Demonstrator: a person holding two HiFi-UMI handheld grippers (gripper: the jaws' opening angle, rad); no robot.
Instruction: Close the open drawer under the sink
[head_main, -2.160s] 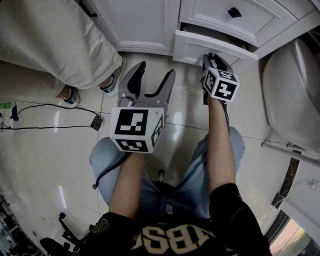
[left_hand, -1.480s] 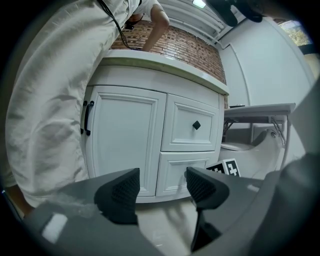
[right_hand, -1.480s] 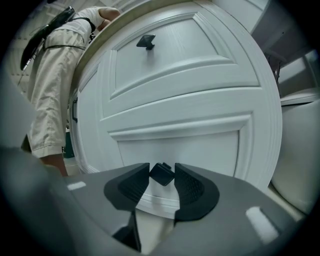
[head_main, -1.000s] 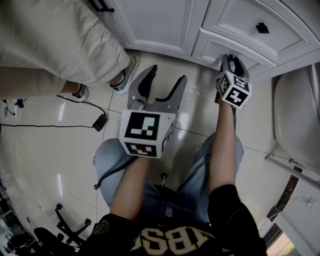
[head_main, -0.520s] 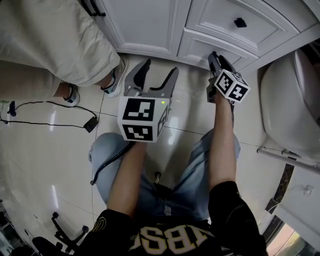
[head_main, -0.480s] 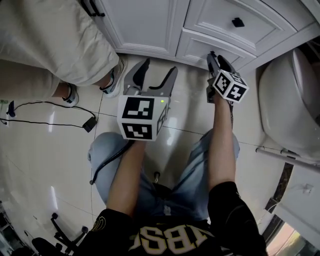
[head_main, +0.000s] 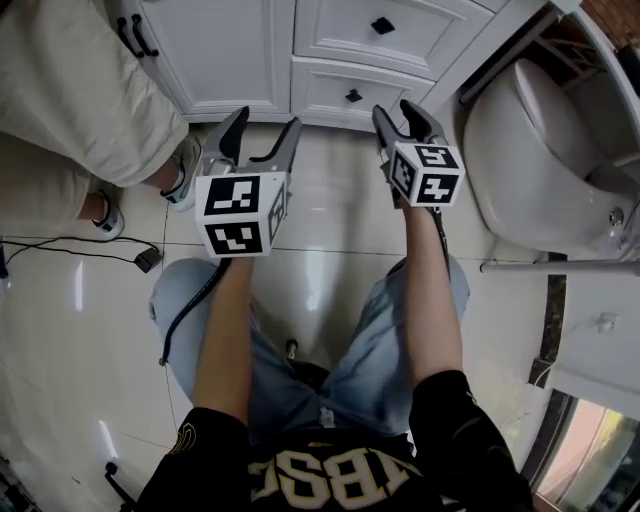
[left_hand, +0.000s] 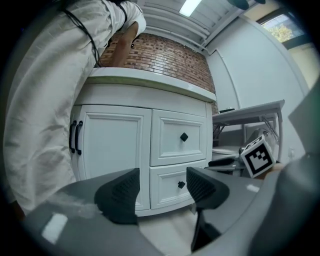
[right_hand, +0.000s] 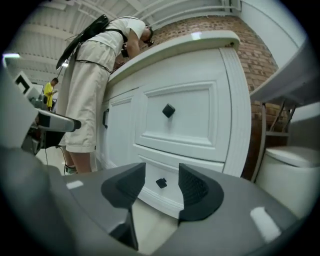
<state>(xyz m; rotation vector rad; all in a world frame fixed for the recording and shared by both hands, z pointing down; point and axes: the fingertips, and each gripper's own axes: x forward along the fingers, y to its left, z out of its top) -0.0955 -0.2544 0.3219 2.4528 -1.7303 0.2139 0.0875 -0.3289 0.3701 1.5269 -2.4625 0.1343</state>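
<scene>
From the head view, the lower drawer (head_main: 350, 92) under the sink sits at the far side, its front flush with the white cabinet and its small black knob (head_main: 353, 96) facing out; the upper drawer (head_main: 381, 27) lies just beyond it, also pushed in; the left claw (head_main: 265, 122) hovers over the tiled floor (head_main: 330, 250) just near of the cabinet, spread wide and empty; the right claw (head_main: 396, 110) is held close before the lower drawer's right end, clear of the front; a white toilet (head_main: 520, 150) stands to the right, and a bystander in beige (head_main: 70, 90) stands to the left beside the cabinet door (head_main: 220, 40), with a black cable (head_main: 60, 243) on the floor. In the left gripper view, the left claw (left_hand: 161, 187) is released, nothing between its pads, and the shut lower drawer (left_hand: 170, 192) shows through the gap; the right claw's marker cube (left_hand: 259, 155) appears at the right. In the right gripper view, the right claw (right_hand: 161, 192) is opening, its pads a little apart and grasping nothing; the knob (right_hand: 161, 183) shows beyond the gap, untouched, below the pale counter (right_hand: 175, 45).
</scene>
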